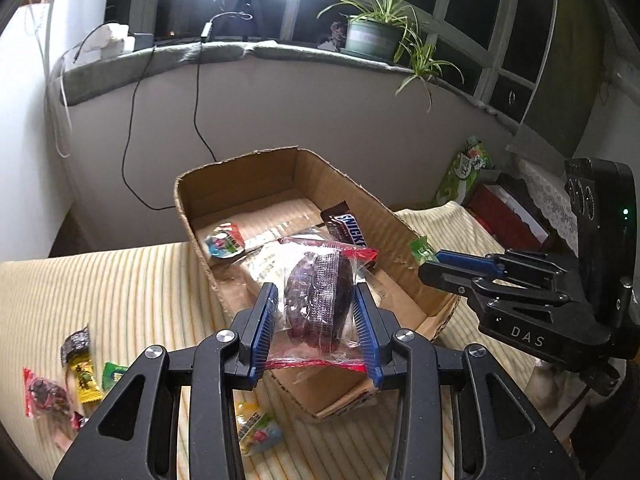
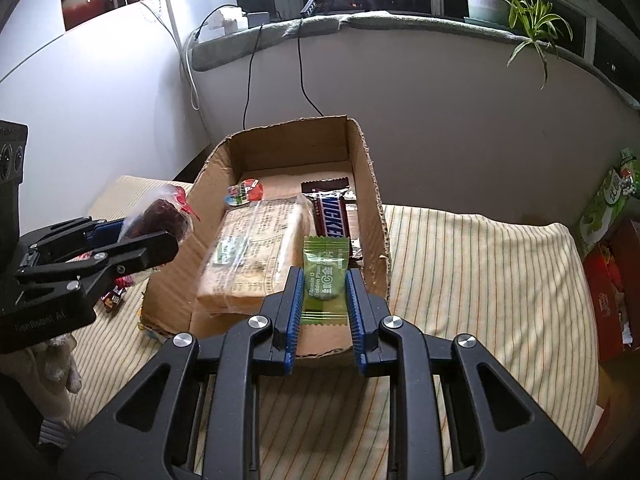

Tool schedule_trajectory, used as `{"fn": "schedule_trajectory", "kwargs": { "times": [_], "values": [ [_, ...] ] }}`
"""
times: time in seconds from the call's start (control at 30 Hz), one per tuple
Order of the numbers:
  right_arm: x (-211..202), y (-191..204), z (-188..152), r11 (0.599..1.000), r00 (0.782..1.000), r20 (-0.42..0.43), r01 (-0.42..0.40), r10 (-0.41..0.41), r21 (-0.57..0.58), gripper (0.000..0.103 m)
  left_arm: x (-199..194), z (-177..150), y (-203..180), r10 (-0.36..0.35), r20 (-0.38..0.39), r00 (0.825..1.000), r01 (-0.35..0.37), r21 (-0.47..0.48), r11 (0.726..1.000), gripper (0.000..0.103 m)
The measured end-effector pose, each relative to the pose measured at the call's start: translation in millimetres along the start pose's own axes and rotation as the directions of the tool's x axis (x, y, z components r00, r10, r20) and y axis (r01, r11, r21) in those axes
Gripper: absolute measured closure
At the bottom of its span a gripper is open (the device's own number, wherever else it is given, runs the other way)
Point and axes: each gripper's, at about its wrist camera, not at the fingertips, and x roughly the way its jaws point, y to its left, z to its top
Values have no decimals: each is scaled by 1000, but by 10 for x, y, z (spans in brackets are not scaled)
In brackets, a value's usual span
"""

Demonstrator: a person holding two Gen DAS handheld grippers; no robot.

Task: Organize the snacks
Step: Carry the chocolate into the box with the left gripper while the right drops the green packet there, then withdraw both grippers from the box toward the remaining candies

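An open cardboard box (image 1: 224, 184) (image 2: 372, 184) stands on the striped cloth. Inside lie a Snickers bar (image 1: 346, 226) (image 2: 332, 216), a large cracker pack (image 2: 252, 256) and a small colourful sweet (image 1: 224, 240) (image 2: 246, 192). My left gripper (image 1: 316, 292) (image 2: 160, 236) is shut on a clear red-edged packet with a dark plum (image 1: 318, 300) (image 2: 162, 216), held over the box's near corner. My right gripper (image 2: 324, 280) (image 1: 430, 258) is shut on a green candy wrapper (image 2: 323, 276) (image 1: 420, 249) at the box's near right rim.
Loose snacks lie on the cloth left of the box: a red packet (image 1: 44, 394), a yellow one (image 1: 84, 376), a green one (image 1: 114, 374) and a yellow-blue one (image 1: 256, 428). Green and red boxes (image 2: 608, 216) stand at the right. A windowsill with a potted plant (image 1: 372, 36) runs behind.
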Motion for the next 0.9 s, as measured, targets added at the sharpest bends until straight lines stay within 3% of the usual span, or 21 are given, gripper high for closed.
{"fn": "schedule_trajectory", "kwargs": {
  "times": [0.3,0.37,0.43,0.5,0.63,0.9],
  "values": [
    [3,-24,-8,1000,1000,3,10,-10,-1,78,39,9,-51,2,-7,1000,-2,13,1000,65],
    [-11,-30,-5,1000,1000,8,11,-11,0,65,36,10,-42,3,-7,1000,-3,11,1000,65],
    [-40,-28,-6,1000,1000,22,18,-18,-2,41,25,8,-31,3,-6,1000,-3,8,1000,65],
    [-70,-23,-5,1000,999,33,26,-26,-3,34,8,4,-22,5,-4,1000,-5,6,1000,65],
    [-113,-12,-1,1000,999,43,27,-27,-2,23,-42,0,9,6,4,1000,-6,-1,1000,61],
    [-218,84,-5,1000,998,56,19,-19,-9,22,-211,-29,142,19,29,999,-18,-30,999,61]
  ]
}}
